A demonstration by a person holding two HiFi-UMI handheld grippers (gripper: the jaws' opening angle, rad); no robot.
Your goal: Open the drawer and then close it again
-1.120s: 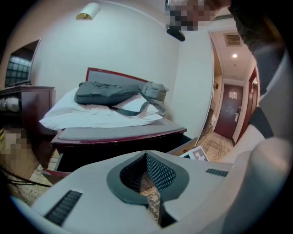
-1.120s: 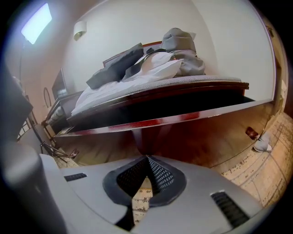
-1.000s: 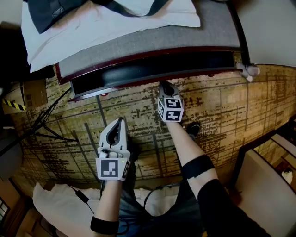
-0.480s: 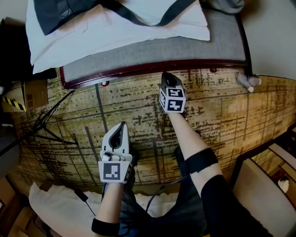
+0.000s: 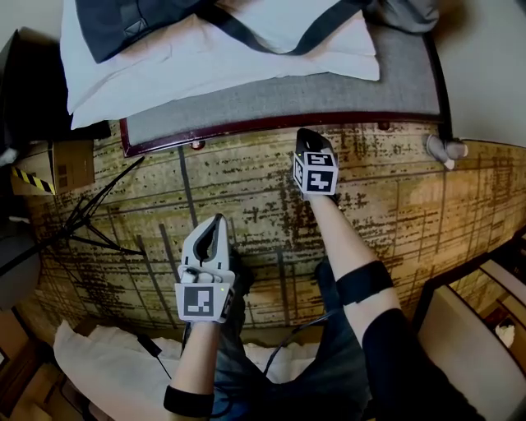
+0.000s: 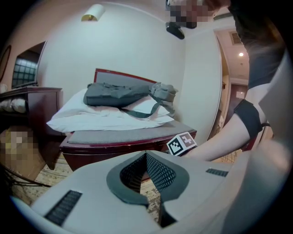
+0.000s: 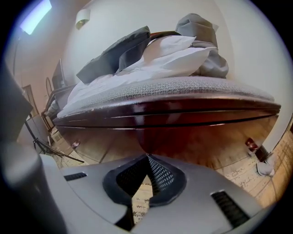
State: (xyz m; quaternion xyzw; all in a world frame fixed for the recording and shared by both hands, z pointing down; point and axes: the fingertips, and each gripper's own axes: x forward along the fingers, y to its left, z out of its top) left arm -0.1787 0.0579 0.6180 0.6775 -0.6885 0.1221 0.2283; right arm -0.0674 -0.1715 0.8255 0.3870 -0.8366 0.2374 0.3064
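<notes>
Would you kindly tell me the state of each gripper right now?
Left gripper: shut, holding nothing.
Right gripper: shut, holding nothing, tips near the dark red wooden drawer front.

The bench point(image 5: 246, 111) stands at the far side of the carpet point(image 5: 394, 205), with the drawer point(image 7: 174, 116) in its front face. A pillow point(image 5: 205, 57) lies on the bench and a bag point(image 5: 140, 20) lies on the pillow. The right gripper point(image 5: 305, 135) is just before the drawer front, near its middle. The left gripper point(image 5: 215, 222) is nearer to the person and more to the left, well apart from the bench. A cardboard box point(image 5: 62, 164) stands left of the bench. A small object point(image 5: 446, 150), perhaps a slipper, lies at its right corner.
</notes>
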